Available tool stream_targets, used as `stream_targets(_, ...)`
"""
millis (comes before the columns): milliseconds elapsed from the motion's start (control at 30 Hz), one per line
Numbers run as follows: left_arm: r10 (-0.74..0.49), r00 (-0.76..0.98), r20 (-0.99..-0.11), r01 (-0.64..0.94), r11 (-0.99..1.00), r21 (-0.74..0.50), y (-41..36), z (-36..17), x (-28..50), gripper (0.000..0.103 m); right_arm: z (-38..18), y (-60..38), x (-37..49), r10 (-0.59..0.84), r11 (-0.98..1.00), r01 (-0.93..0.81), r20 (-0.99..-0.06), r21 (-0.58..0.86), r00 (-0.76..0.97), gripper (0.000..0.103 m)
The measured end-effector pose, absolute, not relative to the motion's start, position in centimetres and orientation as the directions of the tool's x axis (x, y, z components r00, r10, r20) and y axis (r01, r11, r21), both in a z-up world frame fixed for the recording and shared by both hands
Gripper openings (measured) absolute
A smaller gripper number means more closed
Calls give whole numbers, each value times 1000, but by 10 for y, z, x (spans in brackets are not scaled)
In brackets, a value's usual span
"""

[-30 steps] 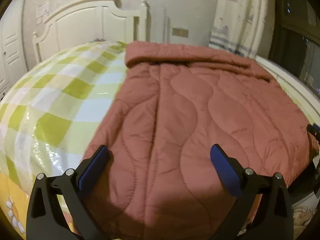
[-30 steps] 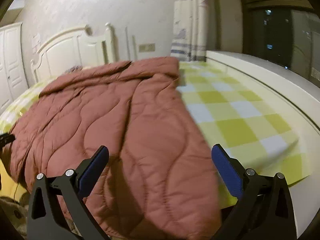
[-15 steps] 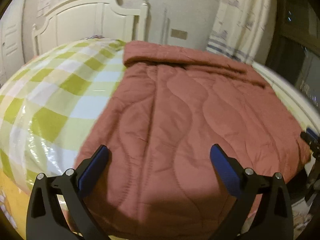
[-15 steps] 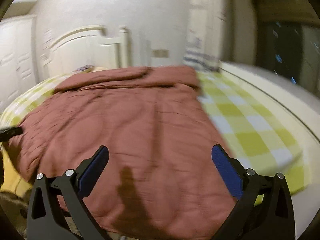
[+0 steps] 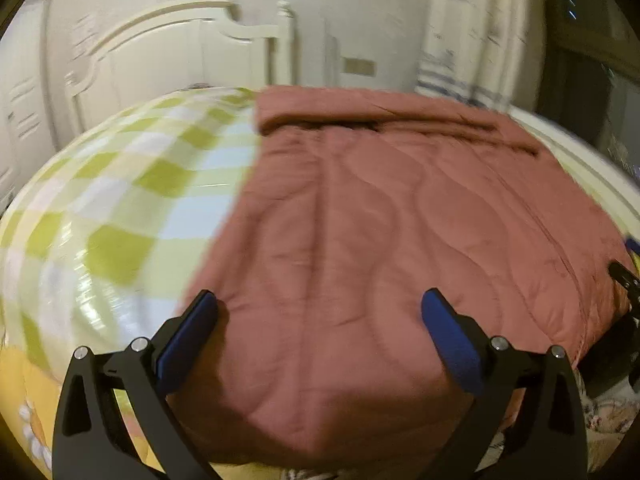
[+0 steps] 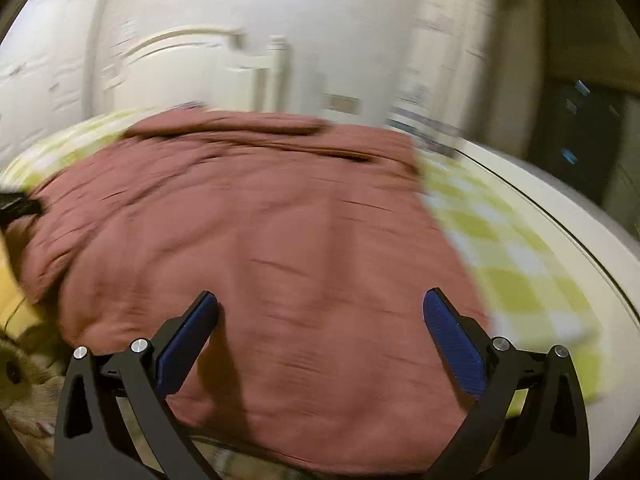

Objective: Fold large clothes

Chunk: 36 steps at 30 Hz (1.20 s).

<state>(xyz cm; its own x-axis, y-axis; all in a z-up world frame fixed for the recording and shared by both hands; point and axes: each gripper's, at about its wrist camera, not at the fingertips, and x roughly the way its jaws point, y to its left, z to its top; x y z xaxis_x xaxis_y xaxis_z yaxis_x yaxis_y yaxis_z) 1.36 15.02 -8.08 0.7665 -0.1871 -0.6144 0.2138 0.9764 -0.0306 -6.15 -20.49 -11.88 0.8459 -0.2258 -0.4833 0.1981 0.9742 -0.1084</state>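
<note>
Only the left view shows the quilted coat (image 5: 392, 232) clearly (right view is blurred), flat on the checked bed (image 5: 120, 216). Both claws, left (image 5: 320, 328) and right (image 6: 320, 328), stay spread, now nearer its hem.

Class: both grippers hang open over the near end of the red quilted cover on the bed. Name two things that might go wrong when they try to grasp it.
1. The quilted cover looks thick; the open left gripper may pinch only its top layer.
2. Its near edge overhangs the checked sheet; an uneven pull by the right gripper might slide it off the bed.
</note>
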Motion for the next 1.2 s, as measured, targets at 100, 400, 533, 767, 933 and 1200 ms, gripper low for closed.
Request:
stream_targets(100,-175,783,-597,129,984,-120,185,-78,9,101,-120,-248,-85,-240,959,284,-497,14,834,98)
stream_targets(400,-418,673,-611,129,879,-459,238,-113,13,101,-163,-306,-88,233,858,77,-519,508,822,95)
stream_targets(533,-517,632,-577,218,833,-508,228,-113,13,79,-167,-293,-85,301,850,-12,-467,527,831,53)
stream_targets(767,-575,592,-565,249,797,-550,217,-115,13,50,-161,-283,-84,322,849,-57,-430,526,843,35)
stream_targets(933,-571,595,-566,243,799,-550,219,-115,12,56,-166,-286,-84,322,828,-30,-430,560,843,38)
stream_targets(1200,-702,583,-408,407,688,-601,237,-64,-36,8,-114,-270,-124,396,831,-220,-266,511,879,11)
